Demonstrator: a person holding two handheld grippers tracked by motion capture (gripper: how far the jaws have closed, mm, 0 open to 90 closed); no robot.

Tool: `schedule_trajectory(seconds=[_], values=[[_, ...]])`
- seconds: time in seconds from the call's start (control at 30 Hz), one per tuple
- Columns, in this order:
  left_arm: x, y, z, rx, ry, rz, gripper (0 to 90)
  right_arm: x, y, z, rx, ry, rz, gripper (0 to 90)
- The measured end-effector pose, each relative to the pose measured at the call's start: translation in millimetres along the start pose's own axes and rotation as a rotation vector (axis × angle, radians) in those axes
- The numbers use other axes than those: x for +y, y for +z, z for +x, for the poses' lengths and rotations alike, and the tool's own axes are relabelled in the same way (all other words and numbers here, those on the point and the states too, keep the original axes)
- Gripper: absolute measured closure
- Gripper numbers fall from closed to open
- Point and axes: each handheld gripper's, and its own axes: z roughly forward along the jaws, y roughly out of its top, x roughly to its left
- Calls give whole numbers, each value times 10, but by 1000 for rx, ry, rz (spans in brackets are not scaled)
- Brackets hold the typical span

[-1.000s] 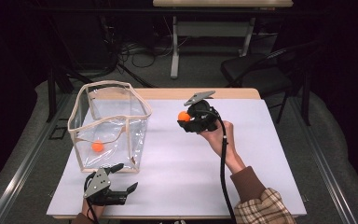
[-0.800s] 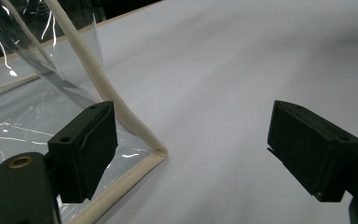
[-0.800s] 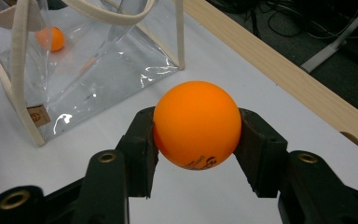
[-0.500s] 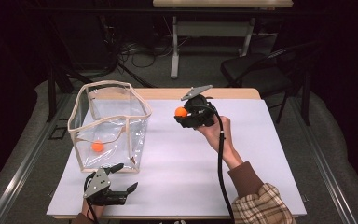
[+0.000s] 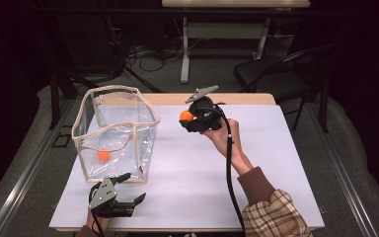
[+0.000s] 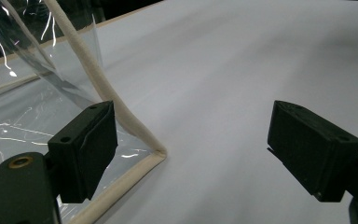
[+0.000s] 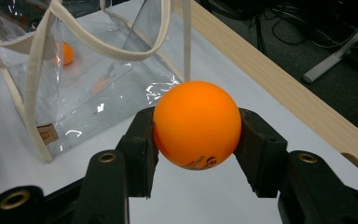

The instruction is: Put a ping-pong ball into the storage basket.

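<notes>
Ball held right of the open bag

The right gripper clamps 1 orange ball; the clear bag stands to its left, mouth up. The left gripper rests open at the bag's near corner.

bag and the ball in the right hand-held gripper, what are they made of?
Clear bag: looks like glossy transparent plastic film, likely vinyl, given sharp glints and see-through walls; cream trim reads as woven fabric tape. Orange ball: smooth, matte-satin, faint printed mark, probably hard plastic like a ping-pong ball. The jaws do not dent it.
</notes>
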Motion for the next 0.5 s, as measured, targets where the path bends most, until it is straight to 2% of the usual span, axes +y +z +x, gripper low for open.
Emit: schedule_trajectory(seconds=[0.23, 0.5], values=[[1, 5, -2, -2, 1, 1, 159, 50, 16, 18, -12, -11, 10, 518], [2, 2, -4, 2, 4, -1, 159, 139, 17, 27, -3, -14, -9, 518]])
